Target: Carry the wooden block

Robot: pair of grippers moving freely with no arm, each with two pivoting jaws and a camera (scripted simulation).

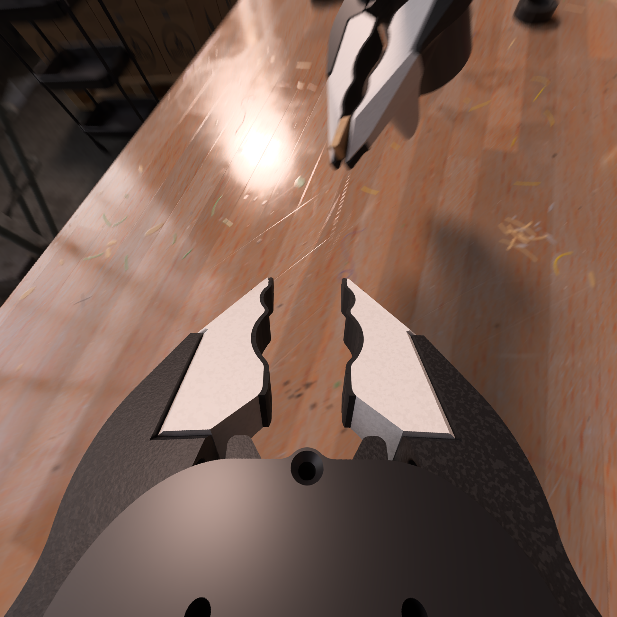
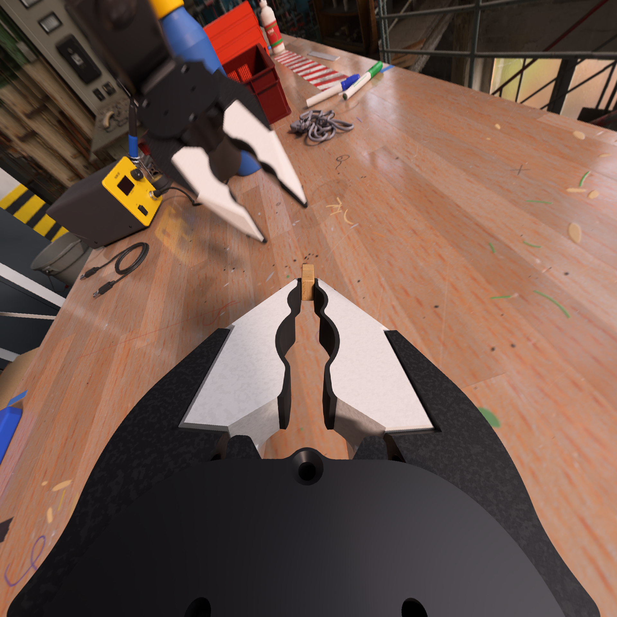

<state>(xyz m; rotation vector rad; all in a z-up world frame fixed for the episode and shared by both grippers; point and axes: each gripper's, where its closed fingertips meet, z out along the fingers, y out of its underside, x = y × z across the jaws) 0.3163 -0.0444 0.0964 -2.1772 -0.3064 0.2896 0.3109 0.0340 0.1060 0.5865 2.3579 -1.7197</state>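
Note:
The wooden block [image 2: 307, 282] is small, thin and tan. My right gripper [image 2: 307, 283] is shut on it at the fingertips and holds it above the wooden workbench [image 2: 434, 233]. In the left wrist view the right gripper [image 1: 344, 157] hangs ahead at the top, with the block [image 1: 342, 135] pinched between its tips. My left gripper [image 1: 307, 280] is open and empty above the bench [image 1: 167, 267]. It also shows in the right wrist view [image 2: 285, 222], up and to the left of the block, jaws apart.
A yellow-fronted black box [image 2: 110, 203] with cables [image 2: 123, 260] stands at the left edge. A red crate [image 2: 257, 80], a blue bottle [image 2: 193, 40], markers [image 2: 347, 83] and a grey cord bundle [image 2: 320, 127] lie at the far end. Shavings dot the bench. The bench edge [image 1: 100, 187] drops off left.

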